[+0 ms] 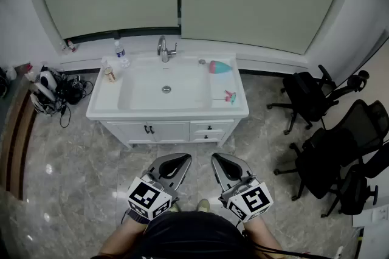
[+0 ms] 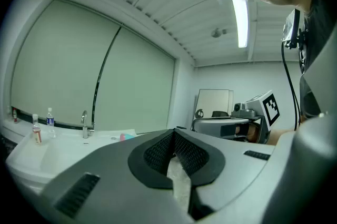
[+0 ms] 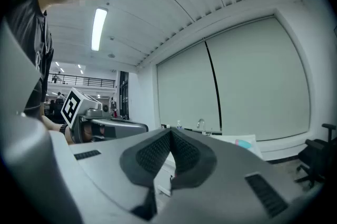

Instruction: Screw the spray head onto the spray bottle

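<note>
A teal and pink spray bottle (image 1: 220, 67) lies on its side on the back right of the white sink counter (image 1: 236, 107). A small pink and teal spray head (image 1: 230, 96) lies near the counter's front right edge. Both grippers are held low, close to the person and well short of the vanity. My left gripper (image 1: 180, 157) is shut with nothing in it, and so is my right gripper (image 1: 216, 158). In the left gripper view the shut jaws of the left gripper (image 2: 174, 131) point toward the sink, with the bottle (image 2: 125, 136) far off. The right gripper (image 3: 171, 132) is level, with the bottle (image 3: 243, 143) distant.
A faucet (image 1: 163, 48) stands behind the basin. A water bottle (image 1: 121, 54) and a small bottle (image 1: 109, 73) stand at the counter's left. Black office chairs (image 1: 319, 96) crowd the right side. Cables and gear (image 1: 51, 90) lie on the floor at the left.
</note>
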### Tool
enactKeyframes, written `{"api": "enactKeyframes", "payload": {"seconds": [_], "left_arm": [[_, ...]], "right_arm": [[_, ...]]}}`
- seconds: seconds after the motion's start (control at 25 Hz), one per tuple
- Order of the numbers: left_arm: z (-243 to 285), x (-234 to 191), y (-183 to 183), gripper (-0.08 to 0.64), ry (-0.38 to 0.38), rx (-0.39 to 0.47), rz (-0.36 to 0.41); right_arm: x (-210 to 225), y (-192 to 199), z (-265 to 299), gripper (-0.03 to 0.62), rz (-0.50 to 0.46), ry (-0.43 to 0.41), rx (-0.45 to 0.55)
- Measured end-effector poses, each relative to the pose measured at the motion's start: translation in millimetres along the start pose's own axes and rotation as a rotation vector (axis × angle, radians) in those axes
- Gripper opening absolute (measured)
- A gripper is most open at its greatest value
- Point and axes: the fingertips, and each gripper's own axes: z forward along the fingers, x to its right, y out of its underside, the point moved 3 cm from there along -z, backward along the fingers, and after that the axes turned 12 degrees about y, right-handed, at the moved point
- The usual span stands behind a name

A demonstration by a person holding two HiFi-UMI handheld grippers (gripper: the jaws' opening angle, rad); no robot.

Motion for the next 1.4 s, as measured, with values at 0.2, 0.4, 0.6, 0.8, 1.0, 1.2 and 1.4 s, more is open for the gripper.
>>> {"api": "enactKeyframes", "payload": {"seconds": [0.2, 0.4, 0.6, 0.8, 1.0, 1.2, 1.4], "left_arm": [[3, -1, 1, 0.004, 0.005, -0.003, -0.005], [5, 2, 3, 0.003, 0.011, -0.004, -0.008], [7, 1, 5, 0.003, 0.011, -0.007, -0.015], [10, 1, 7, 0.003, 0.017, -0.001, -0.032], [28, 3, 10, 0.005, 0.030, 0.002, -0.040], [62, 10, 10, 0.005, 0.047, -0.014, -0.038], [99, 10, 11, 0.005, 0.044, -0.034, -0.038]], "right_arm": [[3, 0, 1, 0.000, 0.000, 0.004, -0.003], [5, 1, -2, 0.000, 0.000, 0.008, -0.005], [5, 2, -1, 0.000, 0.003, 0.006, -0.007], [9, 3, -1, 0.000, 0.067, -0.028, -0.004], [22, 4, -4, 0.000, 0.066, -0.039, 0.000], [52, 5, -12, 0.000, 0.063, -0.037, -0.004], [92, 10, -19, 0.000, 0.073, -0.025, -0.005]]}}
